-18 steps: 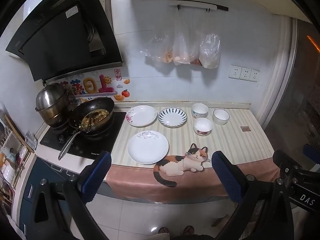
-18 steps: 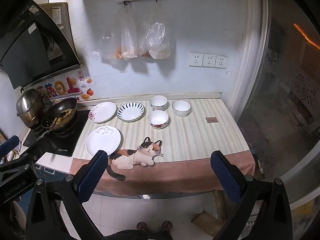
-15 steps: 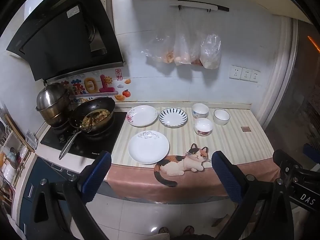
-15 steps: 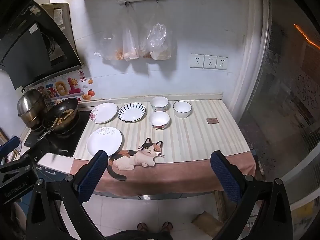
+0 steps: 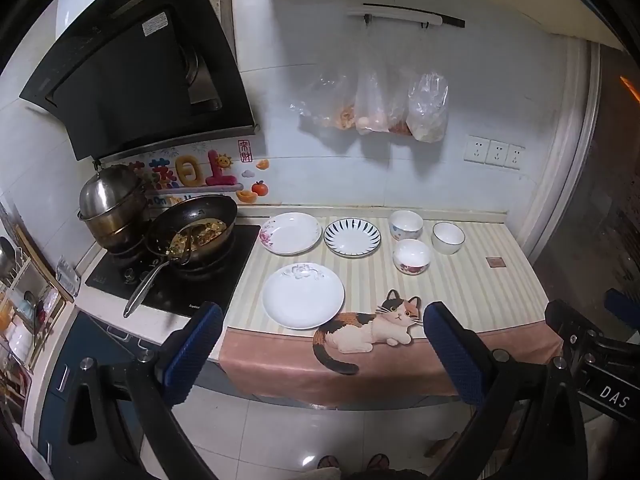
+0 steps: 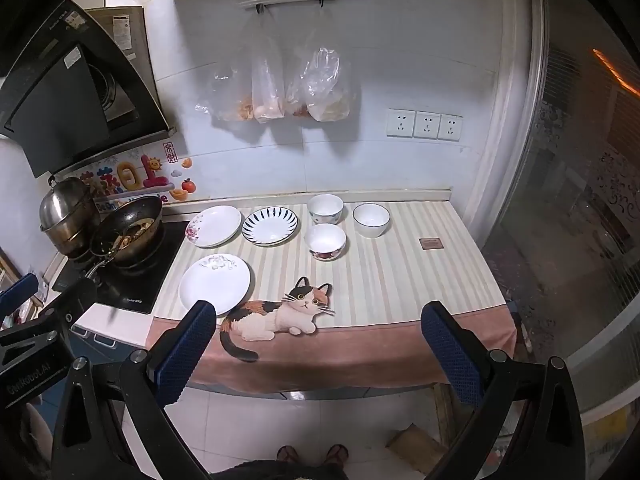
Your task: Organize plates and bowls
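Note:
Three plates lie on the striped counter: a plain white plate (image 5: 303, 295) (image 6: 215, 283) near the front, a rose-patterned plate (image 5: 291, 233) (image 6: 213, 226) and a blue-striped plate (image 5: 352, 237) (image 6: 270, 226) behind it. Three bowls stand to their right: a back left bowl (image 5: 406, 225) (image 6: 325, 208), a back right bowl (image 5: 448, 237) (image 6: 371, 220) and a floral bowl (image 5: 412, 256) (image 6: 325, 241) in front. My left gripper (image 5: 320, 344) and right gripper (image 6: 316, 340) are open and empty, held well back from the counter's front edge.
A wok with food (image 5: 192, 234) and a steel pot (image 5: 110, 208) sit on the black cooktop (image 5: 176, 280) at the left. A cat-print cloth (image 5: 368, 328) hangs over the front edge. Plastic bags (image 5: 376, 100) hang on the wall. A small brown square (image 5: 496, 262) lies at the right.
Both views have shifted very slightly; the counter sits a touch to the right in the frames. Nothing on the counter has moved.

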The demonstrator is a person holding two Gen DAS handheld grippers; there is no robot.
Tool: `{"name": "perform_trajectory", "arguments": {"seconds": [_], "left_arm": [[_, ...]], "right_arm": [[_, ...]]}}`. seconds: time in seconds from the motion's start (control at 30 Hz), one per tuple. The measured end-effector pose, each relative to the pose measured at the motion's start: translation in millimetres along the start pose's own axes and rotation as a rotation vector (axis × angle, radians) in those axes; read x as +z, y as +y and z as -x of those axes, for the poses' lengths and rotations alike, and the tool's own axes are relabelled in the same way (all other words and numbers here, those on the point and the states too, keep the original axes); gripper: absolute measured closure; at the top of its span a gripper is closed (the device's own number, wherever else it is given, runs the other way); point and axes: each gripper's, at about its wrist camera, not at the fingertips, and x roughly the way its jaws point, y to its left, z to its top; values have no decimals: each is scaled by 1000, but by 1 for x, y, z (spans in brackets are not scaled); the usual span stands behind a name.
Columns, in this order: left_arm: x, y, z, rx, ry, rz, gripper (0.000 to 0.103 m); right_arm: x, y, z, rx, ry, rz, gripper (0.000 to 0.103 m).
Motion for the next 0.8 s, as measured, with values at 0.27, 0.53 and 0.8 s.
{"name": "perform_trajectory", "arguments": {"seconds": [0.27,0.53,0.8], "left_arm": [[-1,-2,-2,0,2,0,0],[-2,-4,-4,1,5,1,0],[-3,-9,-6,-3,9,0,0]], "right_arm": [[-1,0,-1,3,0,-5,0],[-3,-2,-6,2,3,-4,0],[-3,-4,-10,-1,2,-3,0]]}}
